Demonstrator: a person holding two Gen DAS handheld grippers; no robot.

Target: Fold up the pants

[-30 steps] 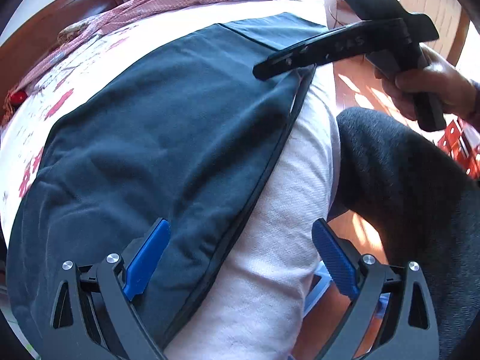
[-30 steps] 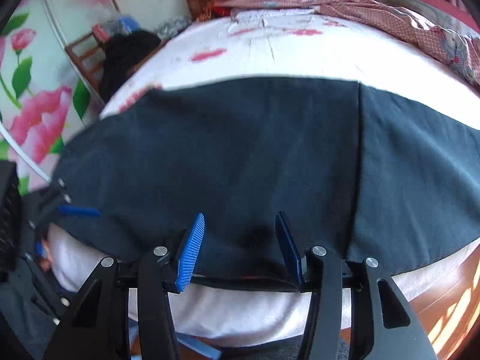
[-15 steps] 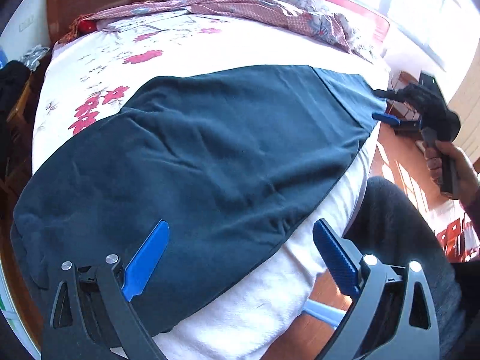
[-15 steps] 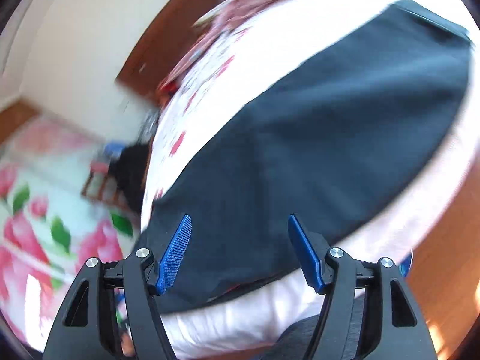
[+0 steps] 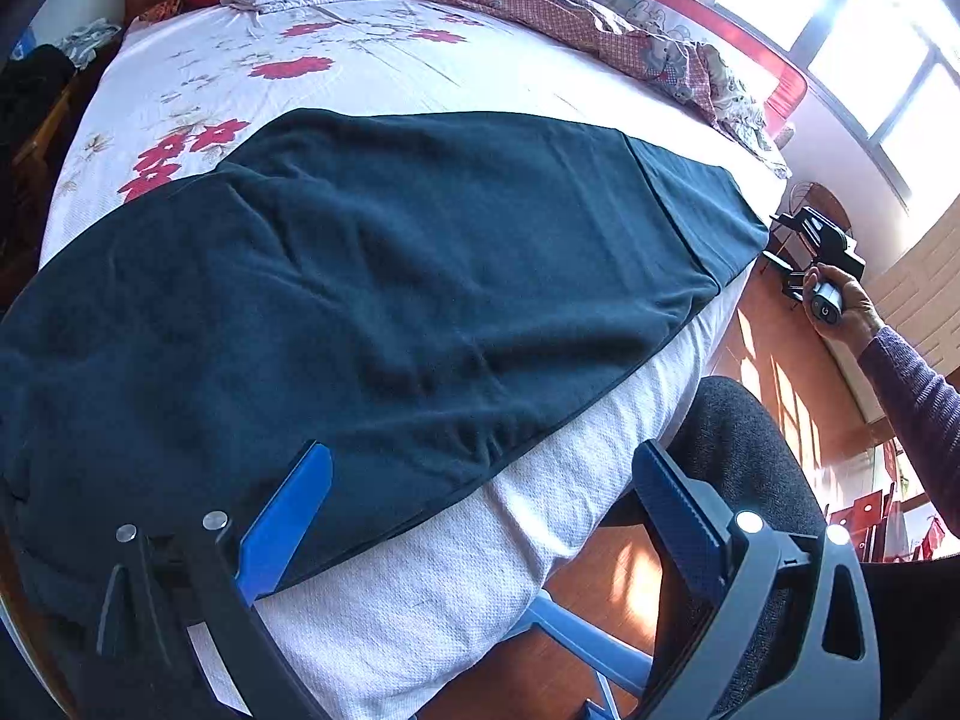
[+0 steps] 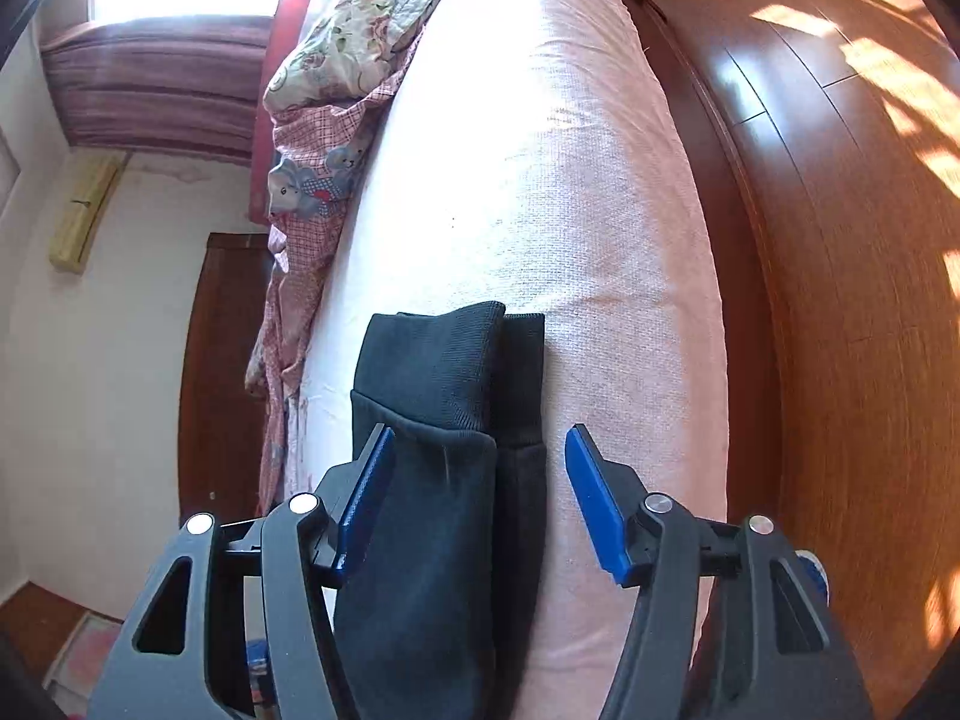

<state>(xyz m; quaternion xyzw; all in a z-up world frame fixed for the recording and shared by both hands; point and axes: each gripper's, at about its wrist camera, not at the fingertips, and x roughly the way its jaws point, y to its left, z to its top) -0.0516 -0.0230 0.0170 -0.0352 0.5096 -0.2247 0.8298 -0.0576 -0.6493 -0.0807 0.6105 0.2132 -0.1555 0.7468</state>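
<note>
Dark pants (image 5: 390,276) spread lengthwise along the near edge of the bed (image 5: 372,72), waist end under the left gripper (image 5: 480,516), spread wide and empty. From the right wrist: cuffs (image 6: 456,372) dead ahead between the fingers of the right gripper (image 6: 480,498), parted, nothing pinched, nearer arm for the cuff end.
</note>
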